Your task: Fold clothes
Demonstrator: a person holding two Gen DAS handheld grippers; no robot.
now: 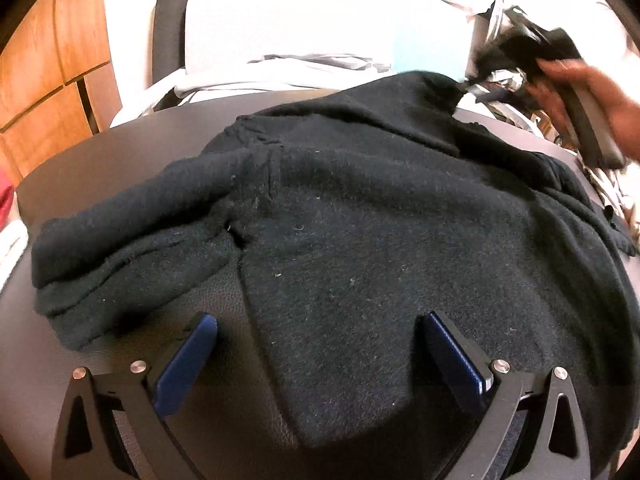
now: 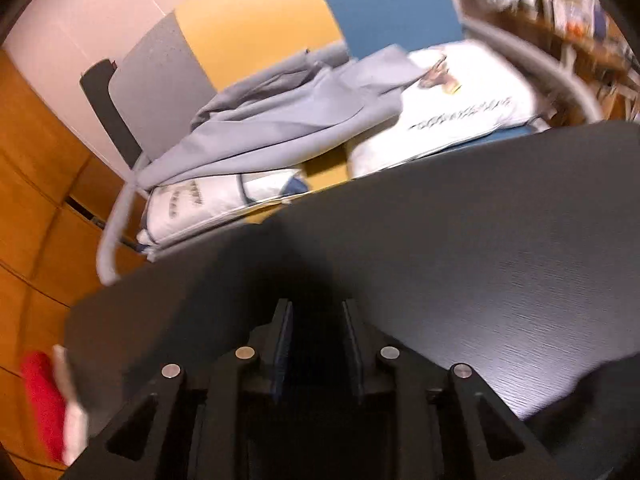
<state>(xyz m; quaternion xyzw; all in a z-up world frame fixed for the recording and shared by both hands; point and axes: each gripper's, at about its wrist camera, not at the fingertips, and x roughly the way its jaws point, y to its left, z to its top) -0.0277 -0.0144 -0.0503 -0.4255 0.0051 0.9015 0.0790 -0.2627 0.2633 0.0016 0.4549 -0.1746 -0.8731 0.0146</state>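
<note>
Black knit, that's my sweater (image 1: pixel 360 220), spread over the dark table (image 1: pixel 100 152), its right edge running out of frame. My left claw (image 1: pixel 316 344) hangs spread wide just above the near hem, pinching nothing. Across the cloth, my right hand (image 1: pixel 592 104) is a blur. My right claw (image 2: pixel 318 332) sits narrowed with a gap, nothing between. Beyond the table, a chair (image 2: pixel 160 80) holds grey and white clothes (image 2: pixel 280 120), print unreadable.
</note>
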